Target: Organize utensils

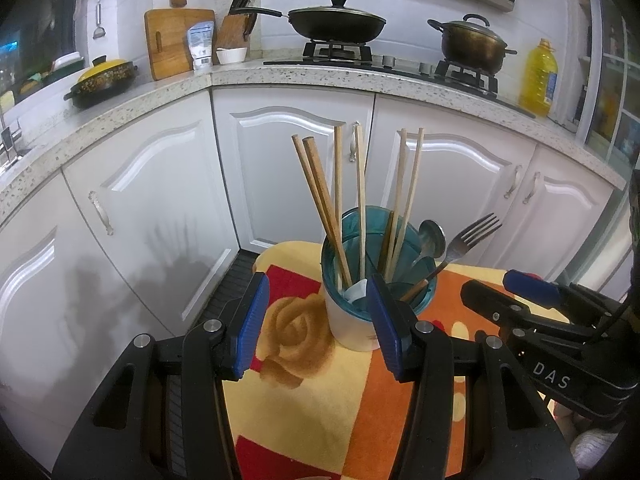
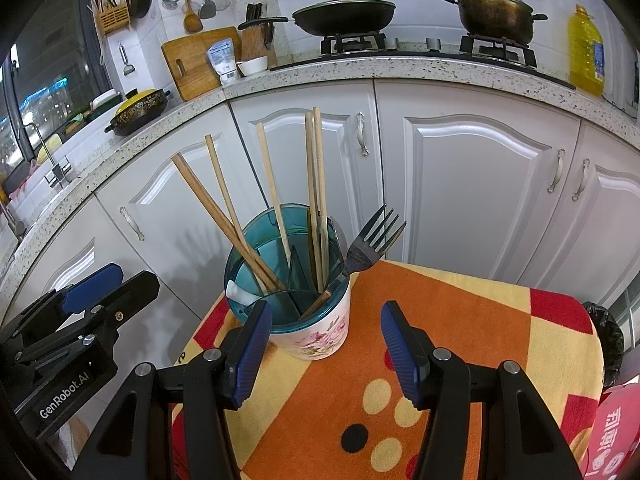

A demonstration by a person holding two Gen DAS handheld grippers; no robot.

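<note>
Both hand-held grippers (image 1: 316, 320) (image 2: 326, 350) apart, empty, near utensil holder (image 2: 316, 332) w/ chopsticks (image 2: 272, 188), fork (image 2: 370, 246)

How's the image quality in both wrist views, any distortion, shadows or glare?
Left wrist view: fisheye bends the countertop; chopsticks throw shadows on a cabinet door. Right wrist view: same bending, dark vignette corners, sharp utensil holder, mild sheen on the doors.

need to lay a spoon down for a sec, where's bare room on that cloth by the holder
The widest free patch is the orange stretch of cloth to the right of the utensil holder, running to the red corner. The rose print to the holder's left is bare too. It is crowded inside the holder: chopsticks and a fork lean out over its rim. Both tools hover open nearby.
</note>
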